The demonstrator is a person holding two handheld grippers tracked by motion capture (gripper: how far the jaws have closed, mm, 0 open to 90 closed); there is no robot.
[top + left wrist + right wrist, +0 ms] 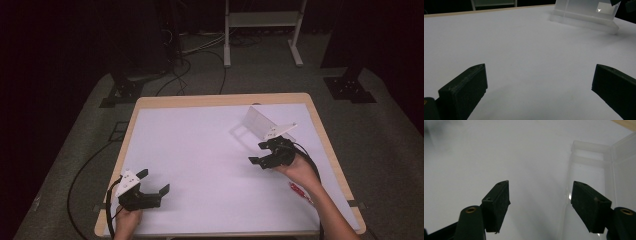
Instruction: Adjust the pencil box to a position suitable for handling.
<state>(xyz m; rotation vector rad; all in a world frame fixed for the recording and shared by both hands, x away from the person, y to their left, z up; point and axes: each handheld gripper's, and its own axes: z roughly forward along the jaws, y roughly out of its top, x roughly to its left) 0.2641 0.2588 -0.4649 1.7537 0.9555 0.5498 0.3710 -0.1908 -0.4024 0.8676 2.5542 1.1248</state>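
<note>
Fingers on the right gripper (259, 152) are spread wide with nothing between them, sitting just beside the clear plastic stand (260, 122) (frosted, upright) at about 2 o'clock on the counter (200, 150); left gripper (155, 181) is down at 7 o'clock, well apart from it, fingers also wide open and empty; red thing (300, 191) lies by the right wrist.

High view looks down; 2 gripper views share the clear stand (584, 15).
</note>
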